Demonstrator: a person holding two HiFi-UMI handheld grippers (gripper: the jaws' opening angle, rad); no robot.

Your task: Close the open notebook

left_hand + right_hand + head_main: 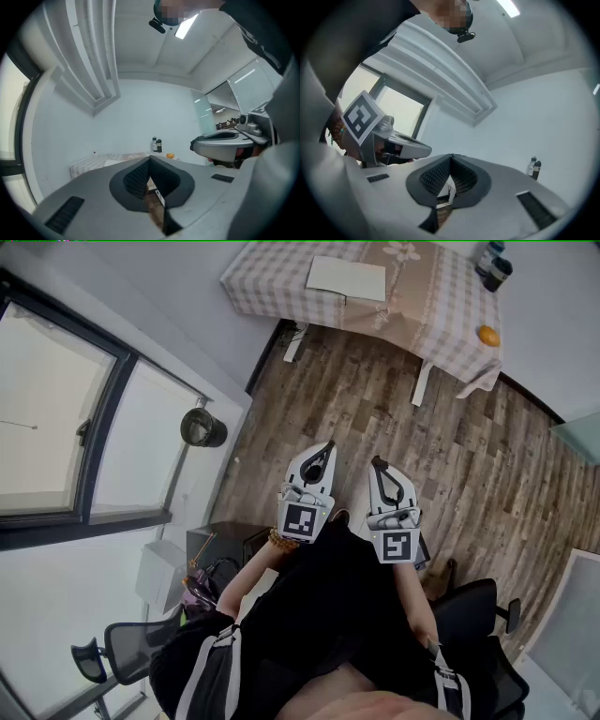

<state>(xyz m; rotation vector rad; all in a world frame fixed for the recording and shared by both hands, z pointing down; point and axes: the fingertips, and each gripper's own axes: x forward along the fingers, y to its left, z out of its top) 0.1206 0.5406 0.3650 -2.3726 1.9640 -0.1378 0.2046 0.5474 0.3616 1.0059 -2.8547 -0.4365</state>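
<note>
The left gripper [323,454] and right gripper [379,467] sit side by side at the centre of the head view, near each other and held level over the wooden floor [469,465]; both point towards the top of the frame. In each gripper's own view the ribbed pads meet at the tip, so both pairs of jaws are closed with nothing between them. The open notebook [347,277] lies flat with its pale pages up on the checked-cloth table [272,287] at the top of the frame, well apart from both grippers. Two dark bottles [494,263] stand at the table's upper right corner; an orange [487,335] rests near its right edge. A dark round container [202,427] stands on the floor by the window [56,427] at the left; an office chair [117,652] fills the lower left corner.
</note>
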